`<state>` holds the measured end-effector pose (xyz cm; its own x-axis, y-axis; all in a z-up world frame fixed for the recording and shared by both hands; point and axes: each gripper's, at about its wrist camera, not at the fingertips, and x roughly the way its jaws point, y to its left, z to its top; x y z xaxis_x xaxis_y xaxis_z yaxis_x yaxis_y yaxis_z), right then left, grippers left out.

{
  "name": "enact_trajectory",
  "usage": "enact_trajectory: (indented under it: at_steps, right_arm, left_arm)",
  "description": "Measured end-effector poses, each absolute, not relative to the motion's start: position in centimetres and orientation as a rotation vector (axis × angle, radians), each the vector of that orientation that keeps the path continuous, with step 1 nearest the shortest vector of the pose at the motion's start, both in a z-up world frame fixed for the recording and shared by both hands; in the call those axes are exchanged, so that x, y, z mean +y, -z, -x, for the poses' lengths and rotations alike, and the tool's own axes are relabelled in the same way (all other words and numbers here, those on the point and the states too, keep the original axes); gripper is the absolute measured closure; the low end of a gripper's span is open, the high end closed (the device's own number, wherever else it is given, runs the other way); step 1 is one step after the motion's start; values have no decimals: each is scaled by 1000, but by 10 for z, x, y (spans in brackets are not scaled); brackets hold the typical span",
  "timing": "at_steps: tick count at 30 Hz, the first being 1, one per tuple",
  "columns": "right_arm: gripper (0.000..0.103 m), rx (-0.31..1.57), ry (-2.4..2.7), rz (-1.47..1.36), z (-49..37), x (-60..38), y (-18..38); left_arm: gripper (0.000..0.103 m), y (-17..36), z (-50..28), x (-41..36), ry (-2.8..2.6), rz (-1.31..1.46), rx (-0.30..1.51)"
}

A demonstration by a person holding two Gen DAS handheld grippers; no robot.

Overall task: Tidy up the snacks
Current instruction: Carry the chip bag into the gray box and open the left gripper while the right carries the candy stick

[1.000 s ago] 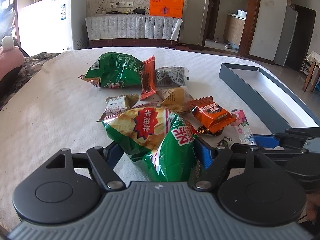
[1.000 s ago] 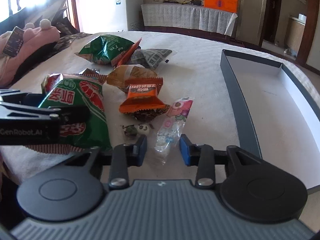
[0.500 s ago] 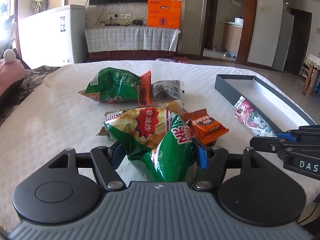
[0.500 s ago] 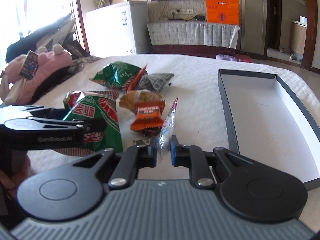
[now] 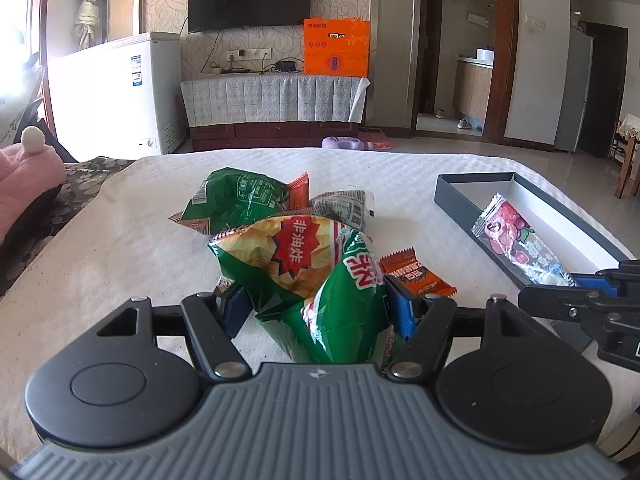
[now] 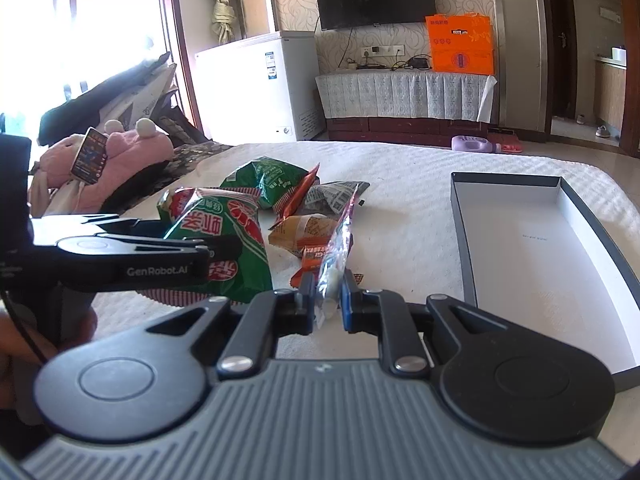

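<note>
My left gripper [image 5: 316,304] is shut on a green and yellow chip bag [image 5: 312,272] and holds it above the white tablecloth; the bag also shows in the right wrist view [image 6: 224,252]. My right gripper [image 6: 326,300] is shut on a clear pink candy packet [image 6: 338,248], held on edge; in the left wrist view the candy packet [image 5: 516,240] hangs over the grey box [image 5: 460,204]. The grey box [image 6: 460,220] with a white inside lies at the right.
More snacks lie on the cloth: a green bag [image 5: 236,200], a grey printed packet [image 5: 348,208], an orange bar [image 5: 416,276] and a tan packet [image 6: 304,232]. A pink plush [image 6: 120,152] sits at the left edge.
Both grippers rose from the table. The right one closed on the candy packet and lifted it beside the box. The left one lifted the chip bag.
</note>
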<state>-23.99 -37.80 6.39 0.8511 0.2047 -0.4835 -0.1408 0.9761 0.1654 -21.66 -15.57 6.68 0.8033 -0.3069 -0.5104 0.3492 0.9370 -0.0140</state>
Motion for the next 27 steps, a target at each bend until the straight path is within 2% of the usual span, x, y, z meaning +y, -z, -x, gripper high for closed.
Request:
enact_trajectory:
  at_steps: [27]
  right_arm:
    - [87,463,-143,-154,263,-408,-76]
  left_arm:
    - [30,-88,228,-207,431,-104,470]
